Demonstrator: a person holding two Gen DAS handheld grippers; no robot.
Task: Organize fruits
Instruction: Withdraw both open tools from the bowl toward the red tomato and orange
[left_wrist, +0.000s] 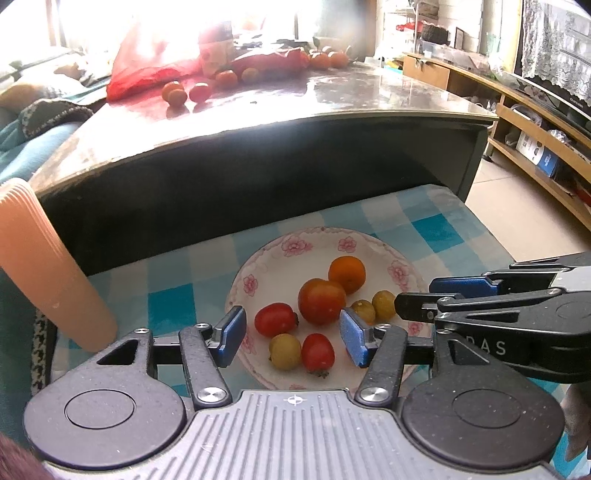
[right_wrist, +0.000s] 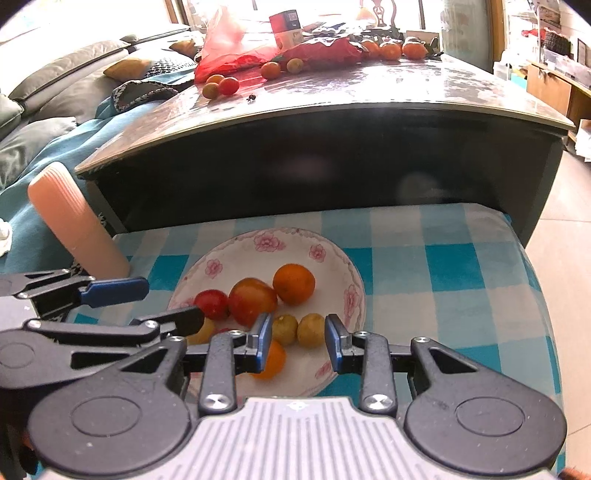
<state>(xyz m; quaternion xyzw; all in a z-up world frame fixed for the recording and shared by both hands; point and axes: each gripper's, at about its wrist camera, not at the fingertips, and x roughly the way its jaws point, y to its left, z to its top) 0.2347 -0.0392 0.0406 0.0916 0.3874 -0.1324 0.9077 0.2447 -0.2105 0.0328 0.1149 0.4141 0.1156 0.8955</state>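
Since both hand-held grippers hover empty above the white floral-rimmed plate (left_wrist: 400, 271), the step in hand looks like going back for more fruit, and doing it well means lifting clear of the plate's near rim before swinging toward the dark glossy surface (left_wrist: 369, 96) beyond. The left hand-held gripper (left_wrist: 291, 334) has its blue pads spread wide, with fruit showing between them but nothing pressed. The right hand-held gripper (right_wrist: 298, 341) has its pads parted more narrowly and also pinches nothing. A small yellow-green fruit (right_wrist: 311, 329) sits in the gap, seemingly below the pads, though the view is too steep to be sure.

The plate rests near the middle of a blue-and-white checked cloth (left_wrist: 436, 229) over a low stand set against the dark surface's near edge. On it lie a round orange citrus (left_wrist: 346, 274), a large red-orange tomato (left_wrist: 321, 301), two small red cherry tomatoes (left_wrist: 275, 319), and several yellow-green ones. They are bunched toward the near rim, so new pieces are best set on the bare far half.

More loose fruit (left_wrist: 184, 92) lies at the dark surface's far left corner beside a red plastic bag (left_wrist: 147, 70). These are small and smooth, so they would likely roll under a careless pinch. A centred, gentle closing should suit them.
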